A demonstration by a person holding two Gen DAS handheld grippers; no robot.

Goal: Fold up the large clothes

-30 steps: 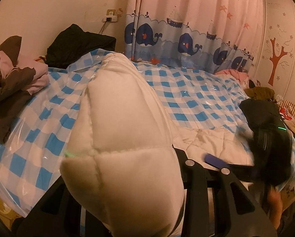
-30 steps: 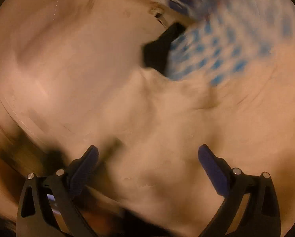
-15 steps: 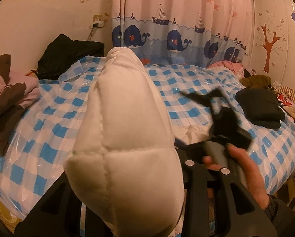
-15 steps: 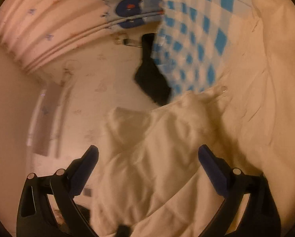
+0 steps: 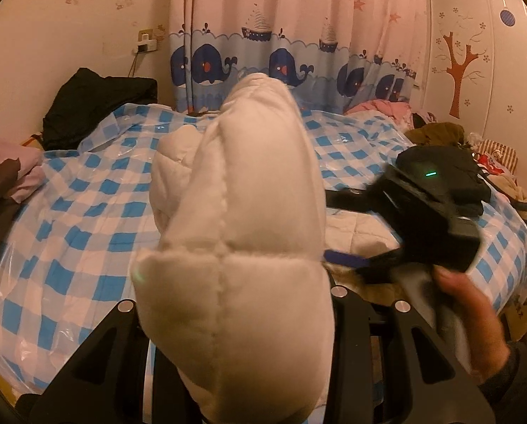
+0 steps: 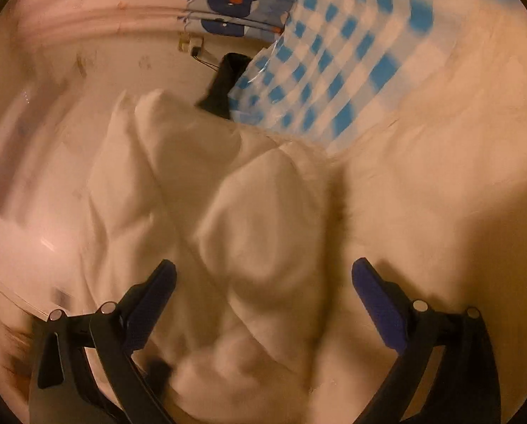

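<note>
Bare checked bed [image 5: 87, 212] beyond quilted garment [image 5: 242, 247]

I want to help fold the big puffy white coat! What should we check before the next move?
1. Left hand-held gripper clamped on the puffy white coat: ok.
2. Right hand-held gripper open, nothing held: ok.
3. Coat between the right fingers, ready to pinch: ok, pads not touching yet.
4. Checked bed cover bare where the coat will go: ok.
5. Coat spread flat: not ok, bunched.
6. Right view sharp: not ok, blurred.

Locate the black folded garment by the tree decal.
Left wrist view, right side: black folded garment lies on the checked bed cover, behind the right gripper.
</note>
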